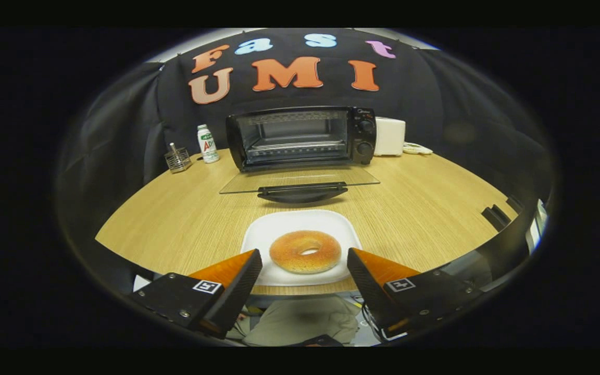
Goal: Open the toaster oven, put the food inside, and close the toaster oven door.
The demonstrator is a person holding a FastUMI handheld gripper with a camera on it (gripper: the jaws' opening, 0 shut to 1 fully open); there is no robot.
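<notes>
White square plate [331,219] with rounded corners sits on the tabletop [185,208], near its front edge; holds one bagel [305,252]: round, ring-shaped, golden-brown, fine speckled crust, hole in the middle. Bagel lies flat on the front half of the plate. Gripper [304,260] fingers spread wide apart, holding nothing; bagel sits between the two tips, level with them, a clear gap on each side, no contact. Each finger is wedge-shaped, tapering to the tip, with a small square marker on its black base.

Toaster oven [300,136] beyond the plate, at the back of the tabletop against the black cloth wall: black boxy body, door [300,179] dropped fully open and lying flat toward the plate, glass pane see-through, dark curved handle [302,191] on its front edge. Oven cavity is metal-lined, wire rack inside, no food in it. Two round knobs [365,137] stacked on the oven's right panel.

Left of the oven: small white bottle [207,144] with green cap, upright; further left, a small wire-mesh holder [177,159] with a thin stick-like thing standing in it, too small to identify. Right of the oven, touching or just beside it: a white boxy appliance [389,136], smooth.

Tabletop is light wood-grain laminate, curved front edge.
</notes>
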